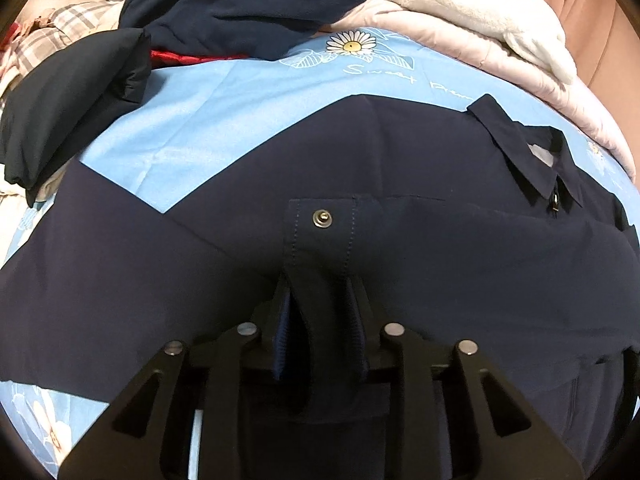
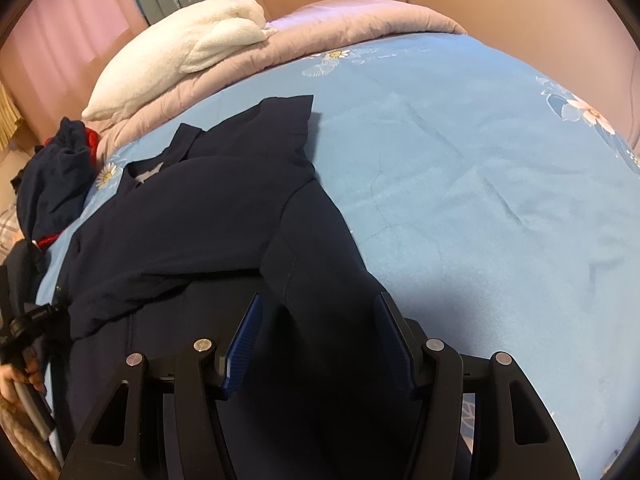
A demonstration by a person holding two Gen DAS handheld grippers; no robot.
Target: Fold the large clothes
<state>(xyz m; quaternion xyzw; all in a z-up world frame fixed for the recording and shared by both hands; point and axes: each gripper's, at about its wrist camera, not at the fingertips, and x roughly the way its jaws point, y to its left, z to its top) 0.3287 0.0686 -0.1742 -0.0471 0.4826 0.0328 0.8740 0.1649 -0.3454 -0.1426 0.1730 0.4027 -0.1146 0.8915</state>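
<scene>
- Spread on the blue floral bedsheet: a navy jacket, collar toward the head of the bed, body running down toward both claws.
- Left claw: a cuff tab with a metal snap lies between its fingers. Jaws stand partly apart and the pads look slack beside the cloth; I judge the cuff released or nearly so, resting on the jacket's body.
- Right claw: jaws wide apart, straddling a sleeve that runs away from it toward the shoulder. Pads show a gap to the cloth on both sides, so nothing is gripped.
- Key relation: the sleeve's long axis lines up with the right claw's pointing direction and lies directly under it. The right hand is the nearer one for that sleeve.
- Likely step, by my reading: sleeves being laid in across the body before the main fold.
- Open room: broad bare sheet to the right of the jacket in the right wrist view.
- Crowded side: a heap of dark clothes and a black folded piece sit near the jacket's left edge.
- Beyond the collar: a pale quilt with a white fleece on it.
</scene>
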